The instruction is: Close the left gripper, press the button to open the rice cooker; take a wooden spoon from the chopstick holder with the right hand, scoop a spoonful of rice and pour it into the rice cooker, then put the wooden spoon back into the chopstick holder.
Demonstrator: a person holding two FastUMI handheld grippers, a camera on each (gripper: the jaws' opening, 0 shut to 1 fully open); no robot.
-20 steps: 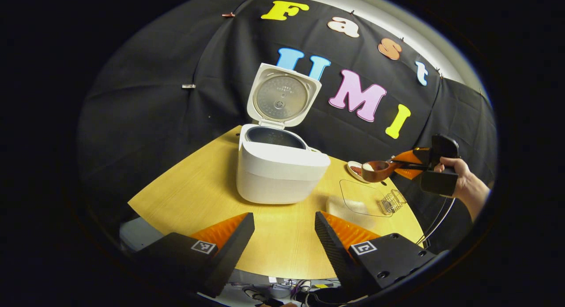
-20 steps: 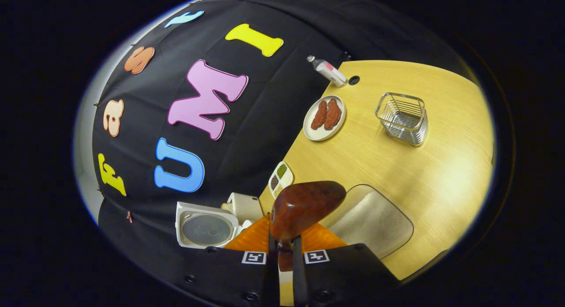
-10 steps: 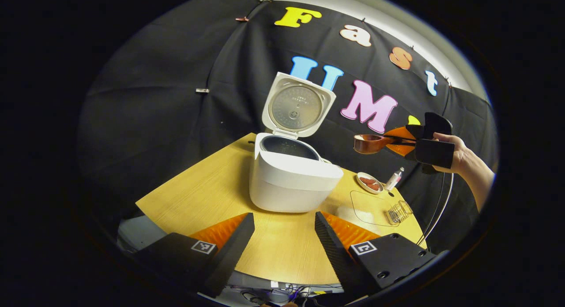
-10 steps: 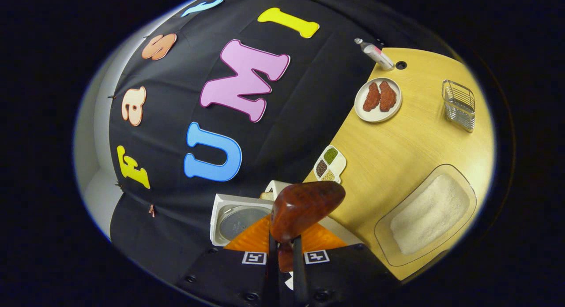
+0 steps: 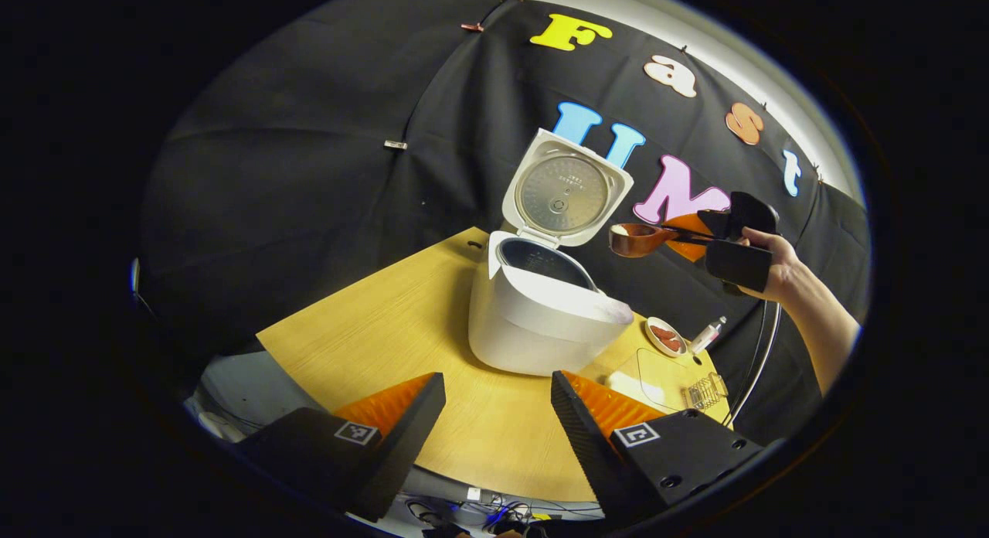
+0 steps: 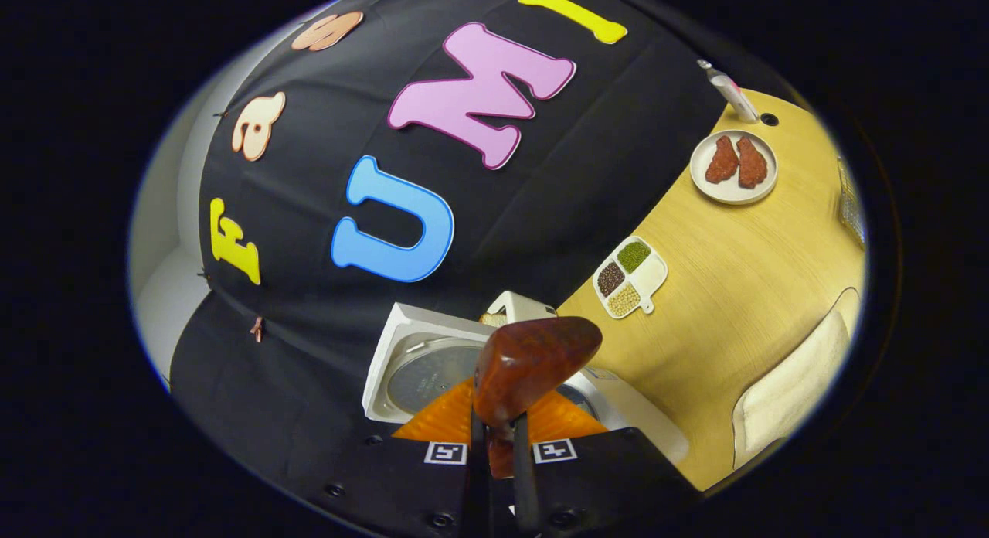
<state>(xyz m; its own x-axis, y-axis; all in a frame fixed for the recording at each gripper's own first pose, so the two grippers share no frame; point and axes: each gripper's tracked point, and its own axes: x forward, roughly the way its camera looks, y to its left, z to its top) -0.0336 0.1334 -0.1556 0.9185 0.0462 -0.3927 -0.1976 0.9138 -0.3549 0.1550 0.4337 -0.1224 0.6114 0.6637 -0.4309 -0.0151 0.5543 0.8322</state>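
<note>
1. Wooden spoon is pinched by its handle between the right gripper fingers, bowl just ahead of them.
2. Since a second ago it has risen from the rice tray to beside the open rice cooker; pouring comes next.
3. Left gripper fingers spread, holding nothing, cooker beyond.

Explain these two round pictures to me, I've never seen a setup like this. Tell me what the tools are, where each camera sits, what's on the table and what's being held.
A person holds a two-finger gripper in each hand, and each gripper carries its own fisheye camera looking along its fingers. In the left gripper view, the left gripper is open and holds nothing. Beyond it, a white rice cooker stands on the wooden table with its lid up. The person's hand carries the right gripper, shut on a wooden spoon lifted beside the open lid. The right gripper view looks down past the spoon at a plate of food, a divided dish of grains, a small bottle and a clear tray of rice.
</note>
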